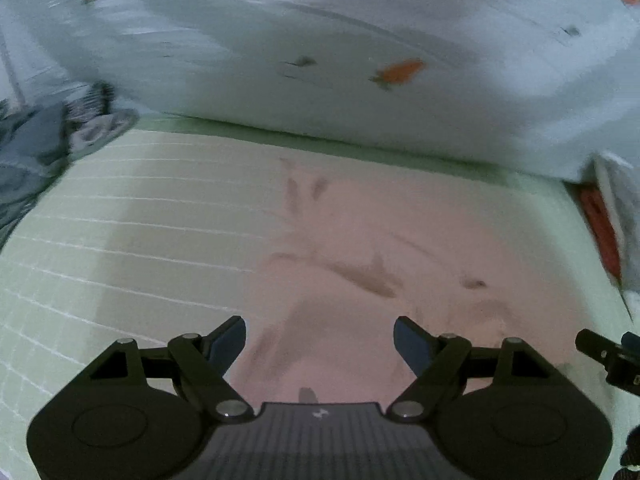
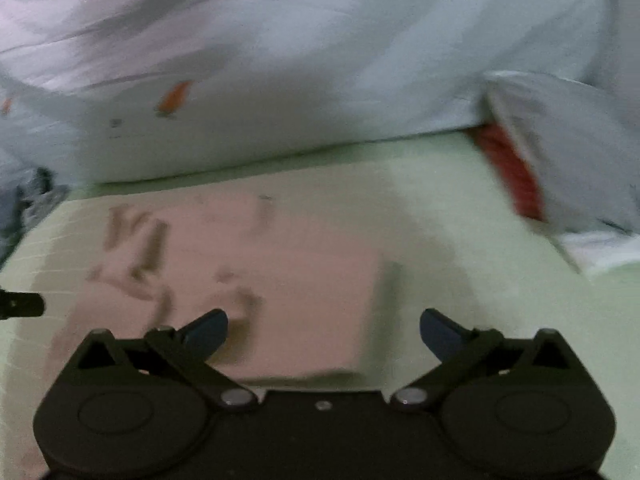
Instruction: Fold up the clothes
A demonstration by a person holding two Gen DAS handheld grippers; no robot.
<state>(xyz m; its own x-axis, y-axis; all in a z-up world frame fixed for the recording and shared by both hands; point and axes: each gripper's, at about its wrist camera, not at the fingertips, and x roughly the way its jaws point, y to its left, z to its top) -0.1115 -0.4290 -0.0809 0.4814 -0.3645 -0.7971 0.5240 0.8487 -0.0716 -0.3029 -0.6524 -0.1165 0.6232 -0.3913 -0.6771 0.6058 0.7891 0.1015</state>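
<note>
White carrot-print duvet [image 1: 320,40] heaped along far side of bed, hemming in work area; grey clothes pile [image 1: 36,148] at left edge. Pink garment [image 1: 360,260], folded flat, lies on pale green gridded sheet [image 1: 100,220]. Left tool [image 1: 320,338] and right tool [image 2: 323,330] both spread wide, empty, poised over garment.

Dim, bluish light, heavy motion blur throughout, soft shadows, and dark fisheye vignetting at the corners.
</note>
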